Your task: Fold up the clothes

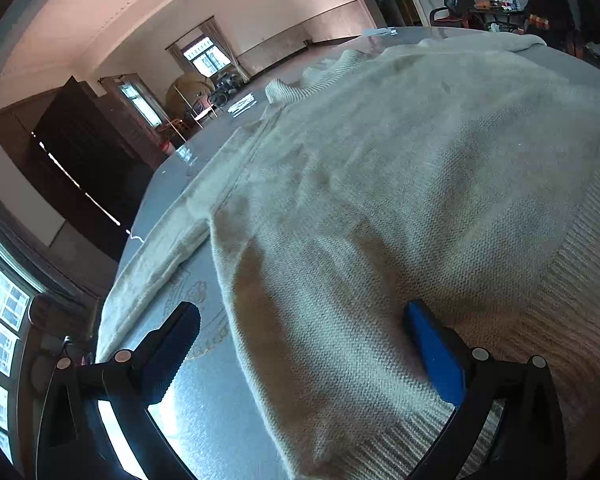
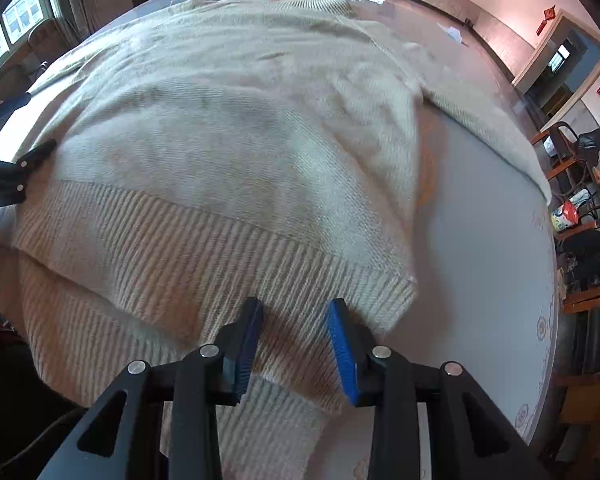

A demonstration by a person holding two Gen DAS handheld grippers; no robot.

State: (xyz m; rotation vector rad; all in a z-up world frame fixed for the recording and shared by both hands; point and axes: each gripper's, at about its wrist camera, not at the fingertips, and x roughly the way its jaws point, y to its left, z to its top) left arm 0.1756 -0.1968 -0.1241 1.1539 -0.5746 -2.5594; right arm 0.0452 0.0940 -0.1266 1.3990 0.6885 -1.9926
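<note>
While the cream sweater [image 2: 236, 152] lies spread across the round table [image 2: 480, 240], hem at its near edge, the left gripper [image 1: 300, 344] gapes empty; the right gripper [image 2: 294, 340] stands half-open over the ribbed hem, gripping nothing.

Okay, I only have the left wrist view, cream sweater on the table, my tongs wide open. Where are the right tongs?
Observer: The right tongs are above the ribbed hem, jaws apart, nothing pinched.
Operator: Is the hem lined up?
Observer: No. The bottom layer sticks out past the top layer's hem, toward the camera.
Operator: And the other sleeve?
Observer: That sleeve lies stretched out flat on the table, off to the right.
</note>
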